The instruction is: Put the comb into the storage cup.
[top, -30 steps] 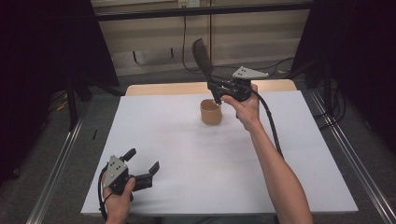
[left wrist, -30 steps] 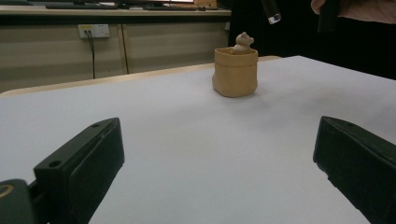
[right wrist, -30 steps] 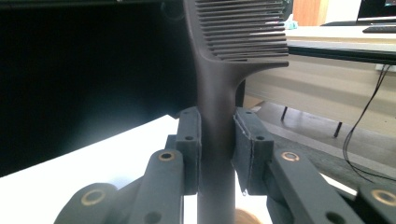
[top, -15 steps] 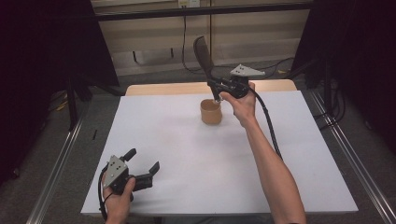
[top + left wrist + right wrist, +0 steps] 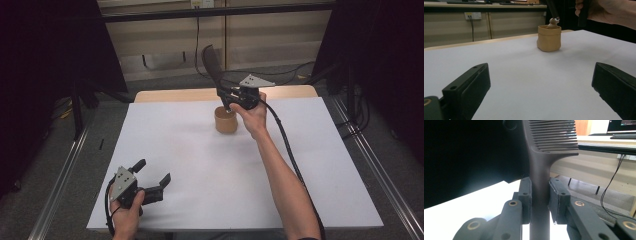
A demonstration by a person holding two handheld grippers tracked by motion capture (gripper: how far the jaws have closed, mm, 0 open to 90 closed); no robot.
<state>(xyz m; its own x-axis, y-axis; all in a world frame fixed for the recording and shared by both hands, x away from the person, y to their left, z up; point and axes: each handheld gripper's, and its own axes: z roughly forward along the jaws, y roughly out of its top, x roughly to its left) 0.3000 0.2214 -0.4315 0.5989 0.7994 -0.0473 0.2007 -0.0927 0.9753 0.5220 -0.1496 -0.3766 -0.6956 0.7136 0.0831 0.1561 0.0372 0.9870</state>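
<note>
While your right gripper [image 5: 231, 95] hangs over the far middle of the white surface [image 5: 200, 165], the high view places it directly above the tan cup [image 5: 225, 120], with the dark spatula [image 5: 212, 62] slanting up and away from your hand toward the back wall. Your right gripper view gives what that view cannot: the two fingers [image 5: 525, 195] are clamped tight on the spatula's round handle [image 5: 539, 202], one pad on each side, and the slotted blade [image 5: 552, 135] spreads wide just above them. Your left gripper view adds the low end of the tool: the handle tip [image 5: 553, 21] sits right at the cup's [image 5: 549, 37] rim, just inside its mouth, though whether it touches the wall you cannot tell from there. That same view shows your left gripper's own fingers [image 5: 469, 90] spread far apart with nothing between them, bare surface beneath. From above, your left gripper [image 5: 150, 180] rests at the near left edge of the surface, well apart from the cup and the spatula.
</note>
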